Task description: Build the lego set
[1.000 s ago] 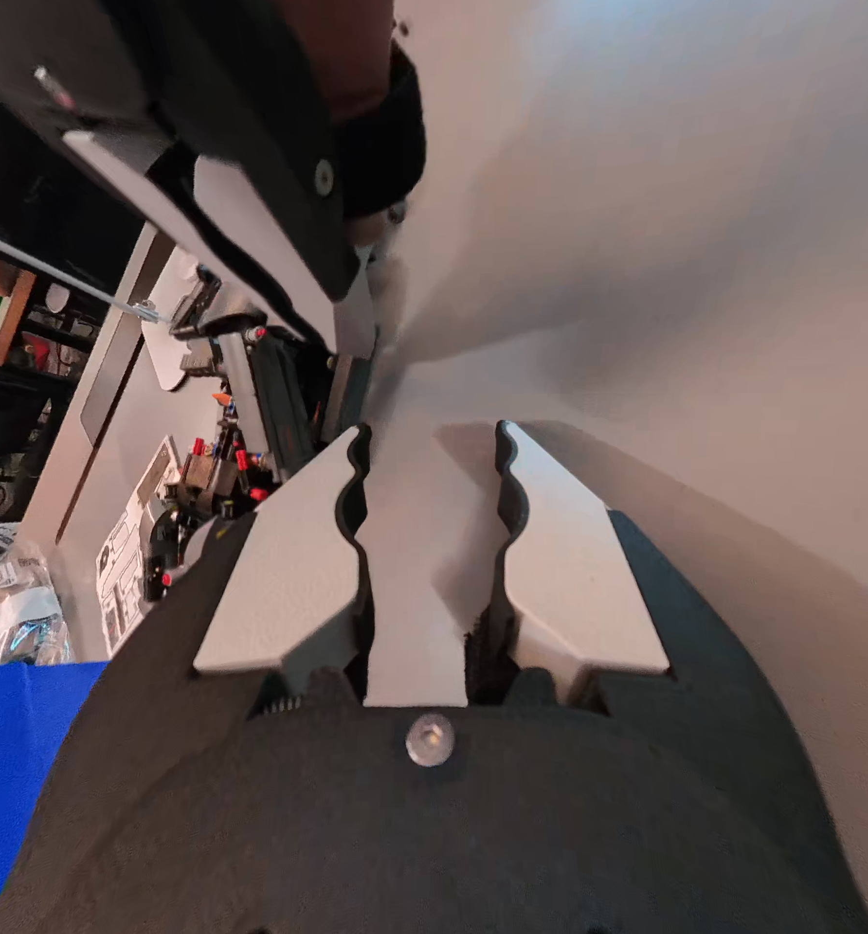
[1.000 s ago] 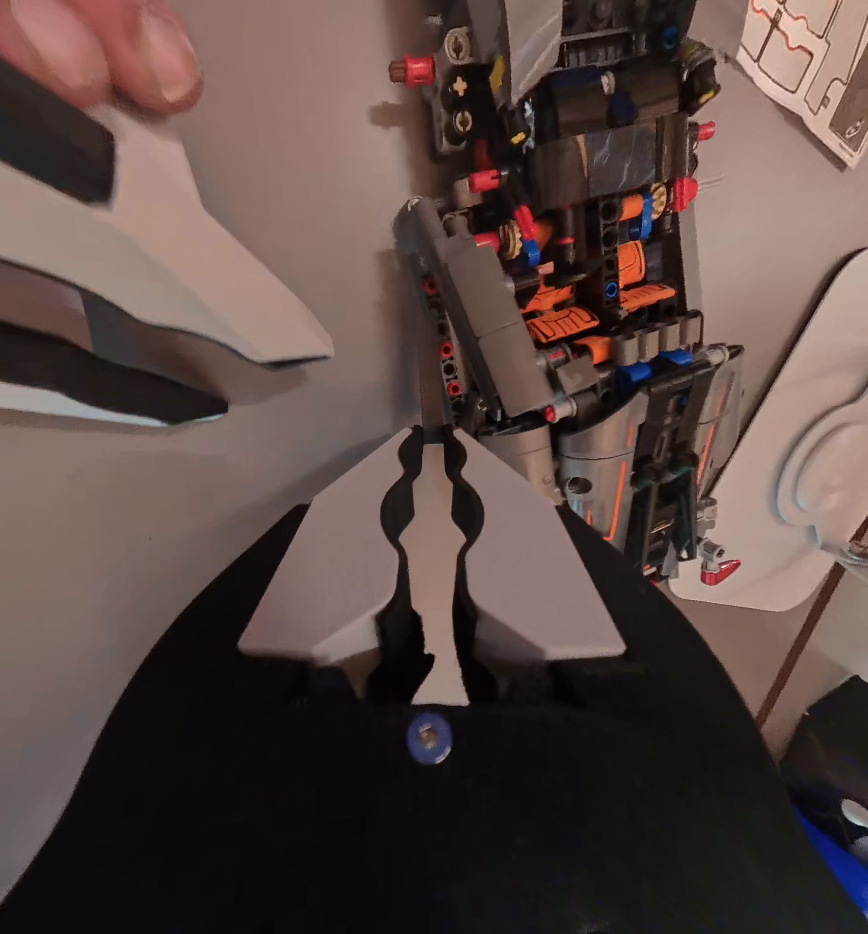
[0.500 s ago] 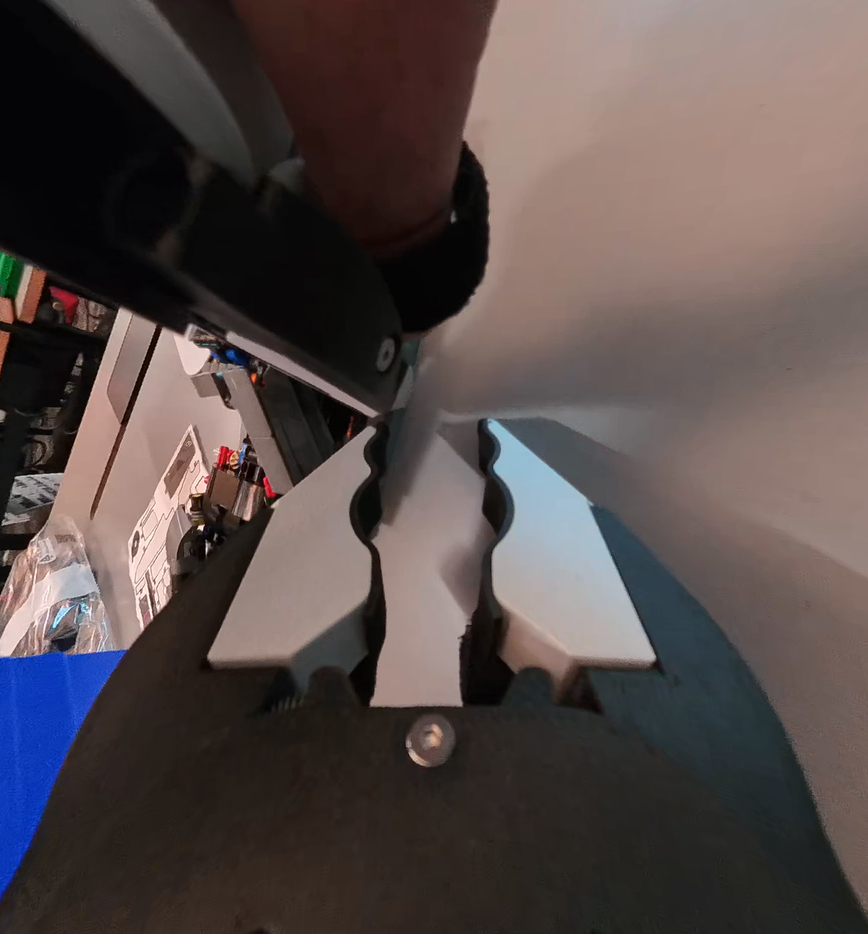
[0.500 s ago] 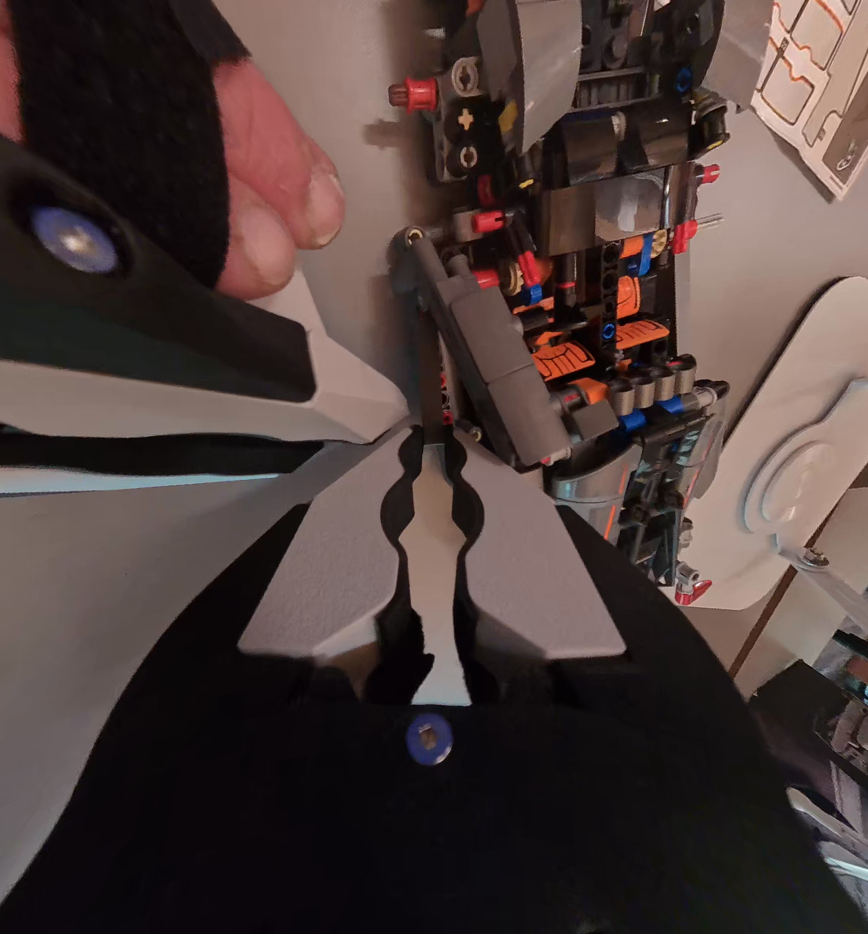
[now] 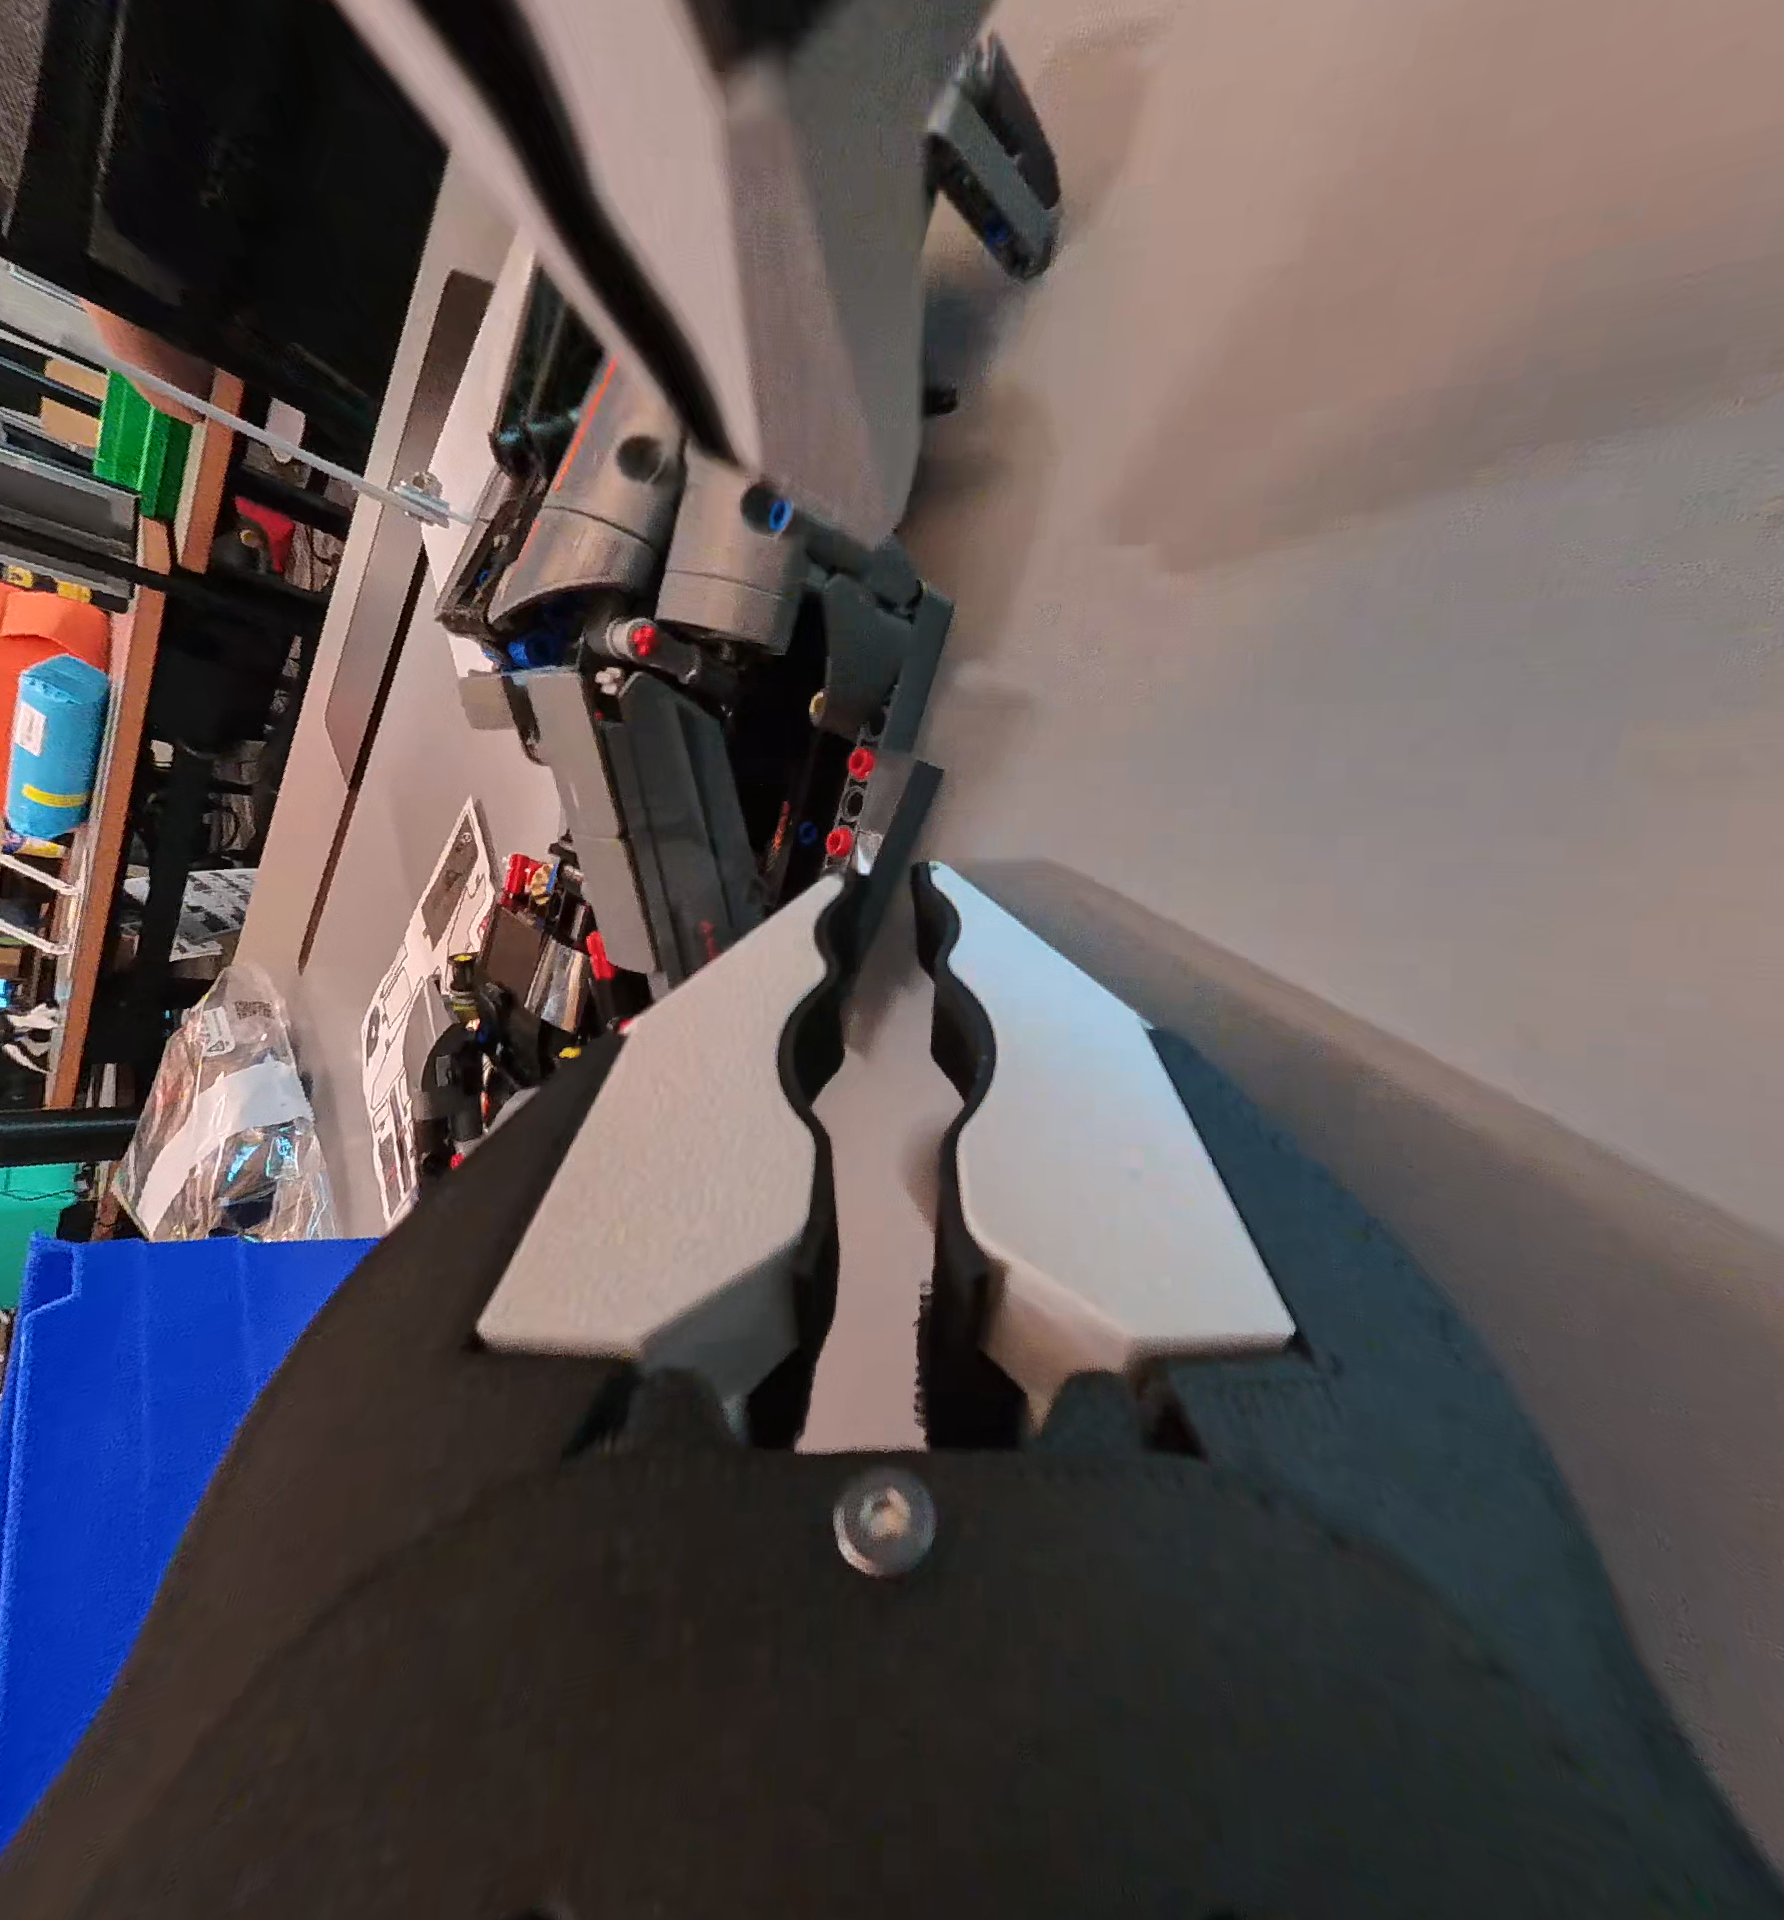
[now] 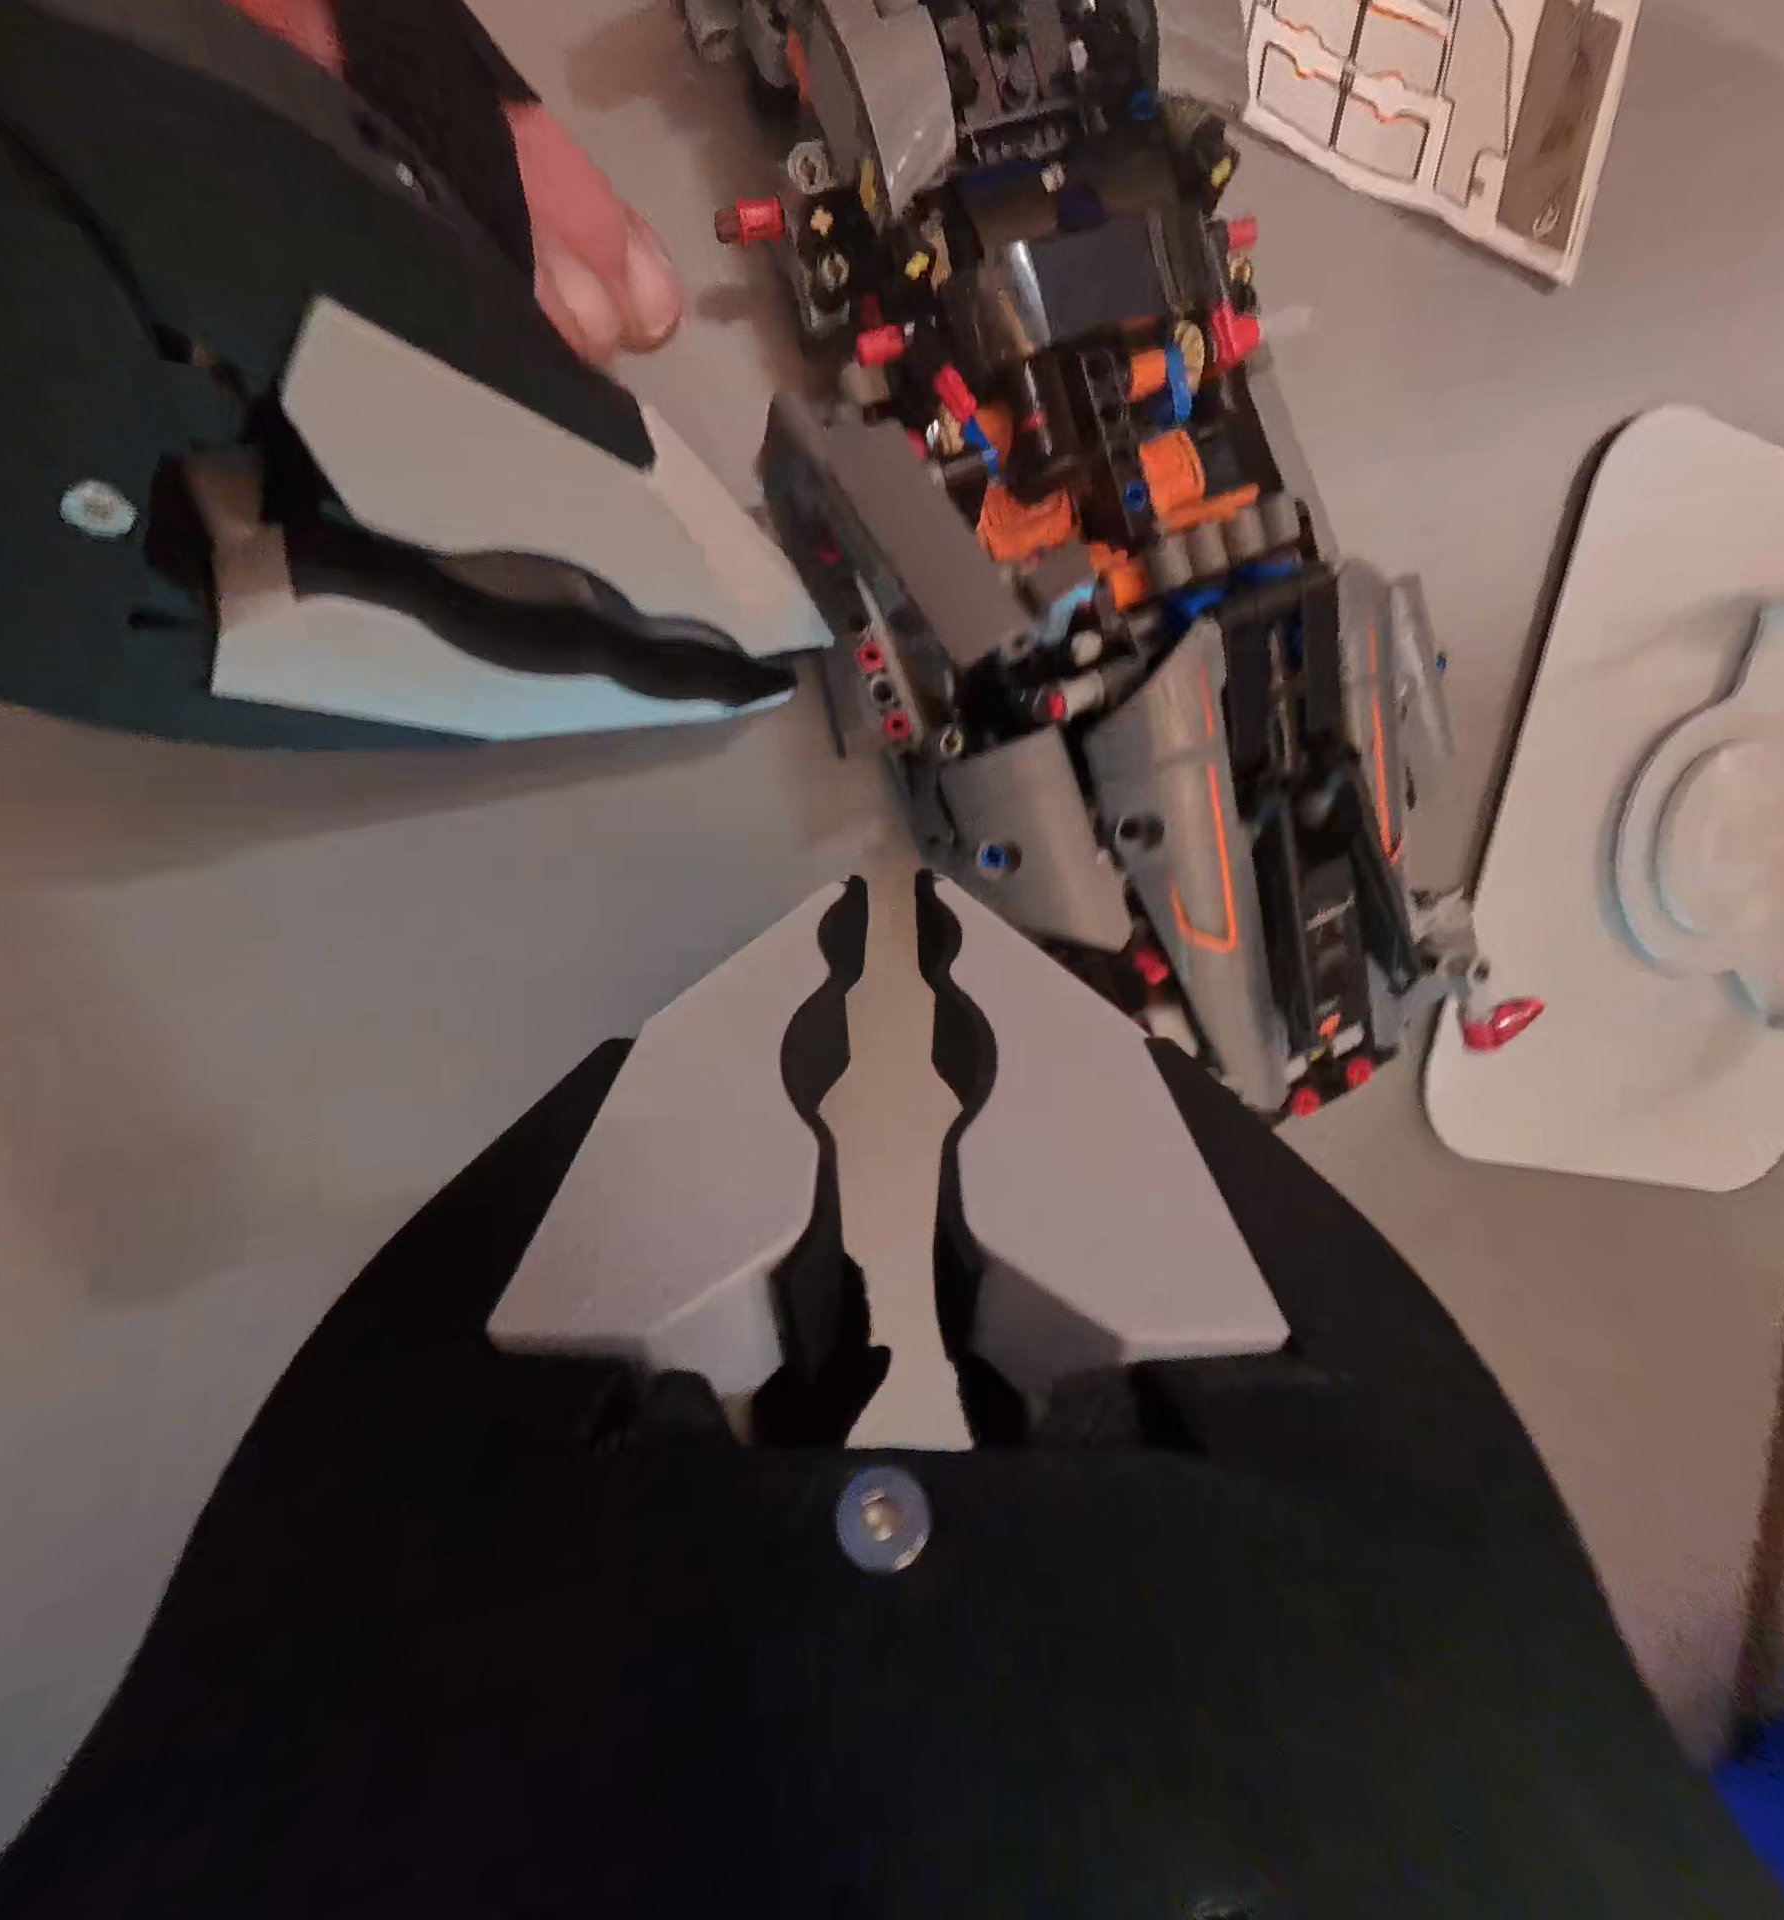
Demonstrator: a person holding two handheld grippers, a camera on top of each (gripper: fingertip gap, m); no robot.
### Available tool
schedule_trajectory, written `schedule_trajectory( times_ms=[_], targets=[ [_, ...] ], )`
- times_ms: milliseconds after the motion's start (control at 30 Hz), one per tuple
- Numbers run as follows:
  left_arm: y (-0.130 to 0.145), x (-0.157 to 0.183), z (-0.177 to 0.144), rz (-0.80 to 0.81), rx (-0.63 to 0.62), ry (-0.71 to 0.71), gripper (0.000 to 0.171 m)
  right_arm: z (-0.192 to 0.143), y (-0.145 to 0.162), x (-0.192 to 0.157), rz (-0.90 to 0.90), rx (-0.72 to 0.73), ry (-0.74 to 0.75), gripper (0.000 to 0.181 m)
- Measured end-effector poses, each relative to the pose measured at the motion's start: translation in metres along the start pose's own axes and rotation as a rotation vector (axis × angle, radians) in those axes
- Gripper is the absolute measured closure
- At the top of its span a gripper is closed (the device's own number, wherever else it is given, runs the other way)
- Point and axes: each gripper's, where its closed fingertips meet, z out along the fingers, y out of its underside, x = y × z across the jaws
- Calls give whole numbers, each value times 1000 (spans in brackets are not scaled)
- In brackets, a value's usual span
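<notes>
Grey-black-orange lego car model [image 6: 1106, 582] lies on grey tabletop [image 6: 244, 1039], far end cropped. Left gripper [image 5: 883, 883] jaws nearly closed at a dark side strip [image 5: 893, 831]; grasp unclear. Right gripper [image 6: 883, 883] jaws narrowly apart, empty. Cluttered shelves [image 5: 88, 623] behind.

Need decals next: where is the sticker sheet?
Right wrist view, top right: the sticker sheet lies flat on the table, just beyond the lego model.
</notes>
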Motion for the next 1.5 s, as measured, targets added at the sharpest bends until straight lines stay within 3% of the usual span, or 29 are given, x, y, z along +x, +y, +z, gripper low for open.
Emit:
schedule_trajectory(
  times_ms=[267,400,633,800,867,1200,1333,1500],
  targets=[
    [-5,-4,1,34,2,23,150,-3,28,-21,50,79,-63,173],
    [-5,-1,6,13,-27,54,163,2,27,-28,84,151,-97,174],
    [-6,-1,9,-66,-51,83,163,-2,25,-28,111,287,-138,176],
    [-20,23,-8,-157,34,267,157,-3,25,-33,117,332,-187,173],
    [-24,30,-17,-184,47,327,164,-3,25,-35,105,346,-192,170],
    [-29,42,-31,-310,108,500,171,19,16,-55,-27,272,-173,159],
    [-31,46,-34,-343,145,557,171,22,12,-60,-37,268,-199,174],
    [-28,42,-34,-375,197,578,169,22,11,-61,39,272,-252,175]
  ],
)
